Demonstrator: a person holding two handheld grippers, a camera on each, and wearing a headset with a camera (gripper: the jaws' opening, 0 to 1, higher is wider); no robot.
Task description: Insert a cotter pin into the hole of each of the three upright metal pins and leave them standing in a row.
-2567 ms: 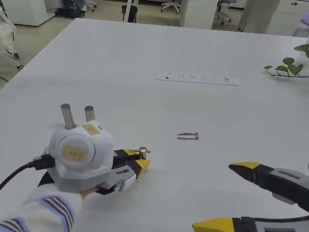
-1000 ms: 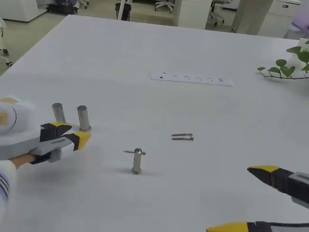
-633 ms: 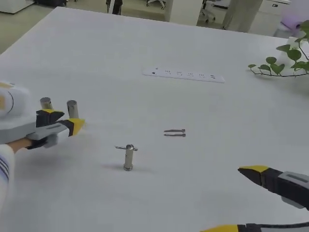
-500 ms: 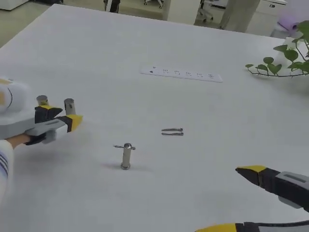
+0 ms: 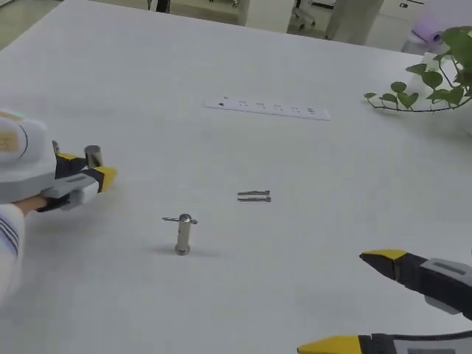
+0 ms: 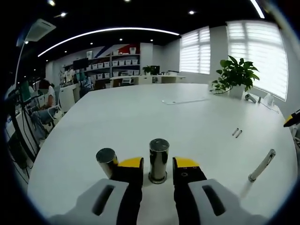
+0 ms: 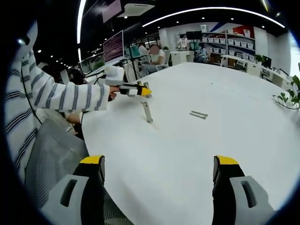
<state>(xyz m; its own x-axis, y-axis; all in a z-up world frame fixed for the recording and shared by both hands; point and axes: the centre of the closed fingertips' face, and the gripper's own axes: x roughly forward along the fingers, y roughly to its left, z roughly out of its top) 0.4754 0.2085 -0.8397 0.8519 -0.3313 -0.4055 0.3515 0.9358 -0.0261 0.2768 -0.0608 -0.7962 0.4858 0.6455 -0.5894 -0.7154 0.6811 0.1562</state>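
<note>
One metal pin (image 5: 183, 234) stands alone mid-table with a cotter pin through its top; it also shows as the pin (image 6: 261, 165) and the pin (image 7: 147, 112). Two loose cotter pins (image 5: 254, 196) lie side by side to its right. At the far left, my left gripper (image 5: 82, 171) is open, its jaws straddling a bare upright pin (image 6: 159, 160) with small gaps on both sides. A second bare pin (image 6: 106, 161) stands just outside the left jaw. My right gripper (image 5: 354, 301) is wide open and holds nothing, low at the near right.
A white power strip (image 5: 267, 108) lies toward the far side of the table. A green plant (image 5: 428, 81) trails in at the far right. The near table edge (image 7: 89, 140) falls away beside a person's striped sleeve (image 7: 56, 93).
The left gripper let go of the pin with the cotter pin, leaving it standing, and moved left to the two bare pins; its jaws now straddle one. The right gripper stayed open.
</note>
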